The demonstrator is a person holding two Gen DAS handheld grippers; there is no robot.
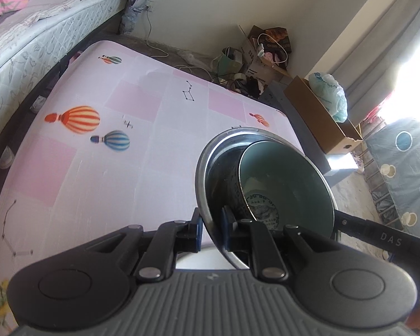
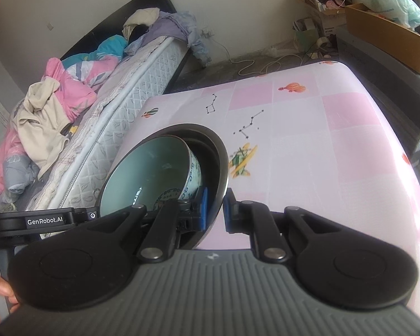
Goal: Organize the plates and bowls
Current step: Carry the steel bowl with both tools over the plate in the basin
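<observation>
**Left wrist and right wrist: one steel bowl carried by two grips**

Left wrist view: the left gripper (image 1: pixel 212 231) has its fingers narrowed onto the rim of a steel bowl (image 1: pixel 203 168), one blue pad outside the wall and one inside. The bowl sits right of centre in the frame, tilted so its mouth faces the camera. Inside it lies a green bowl (image 1: pixel 288 184), leaning against the far wall. The arm of the other gripper enters at the lower right.

Right wrist view: the right gripper (image 2: pixel 215 210) pinches the opposite rim of the steel bowl (image 2: pixel 222 168) the same way, fingers nearly closed on the thin metal. The green bowl (image 2: pixel 151 168) shows at centre left, nested within.

A grip on each side probably spreads the load and keeps the stack from tipping, since the loose inner bowl could slide. The pair appears to be held above the bench (image 1: pixel 98 168), whose pink balloon-print cover is bare in both views. A bed (image 2: pixel 98 112) stands at the upper left of the right view.
</observation>
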